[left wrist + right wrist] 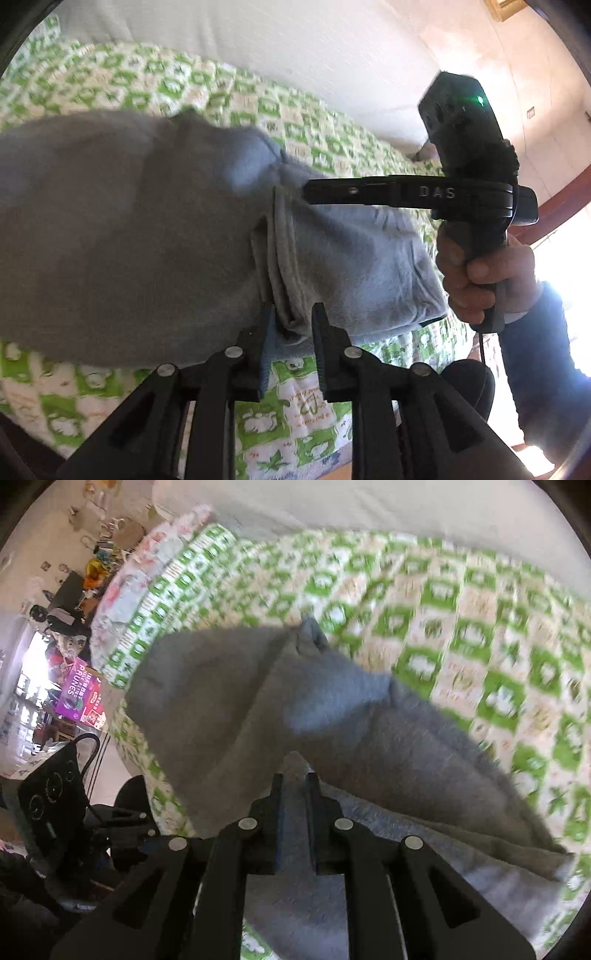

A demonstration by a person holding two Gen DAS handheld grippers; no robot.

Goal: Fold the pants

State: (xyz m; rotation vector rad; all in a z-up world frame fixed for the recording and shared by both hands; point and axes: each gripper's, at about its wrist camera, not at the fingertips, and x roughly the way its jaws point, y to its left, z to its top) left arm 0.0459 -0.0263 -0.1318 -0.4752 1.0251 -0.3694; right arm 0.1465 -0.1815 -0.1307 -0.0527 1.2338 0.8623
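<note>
Grey pants (pixel 129 229) hang lifted above a bed with a green and white patterned cover (pixel 184 85). My left gripper (pixel 293 317) is shut on a bunched edge of the pants. My right gripper (pixel 295 775) is shut on another fold of the pants (pixel 332 716); in the left wrist view it reaches in from the right, its fingers (pixel 369 190) pinching the cloth higher up. The fabric drapes between the two grips, and part of it lies on the cover (pixel 461 602).
A white pillow or sheet (pixel 295 48) lies at the far side of the bed. The person's hand (pixel 480 273) holds the right gripper's handle. Room clutter and a purple box (pixel 79 692) stand beyond the bed's left edge.
</note>
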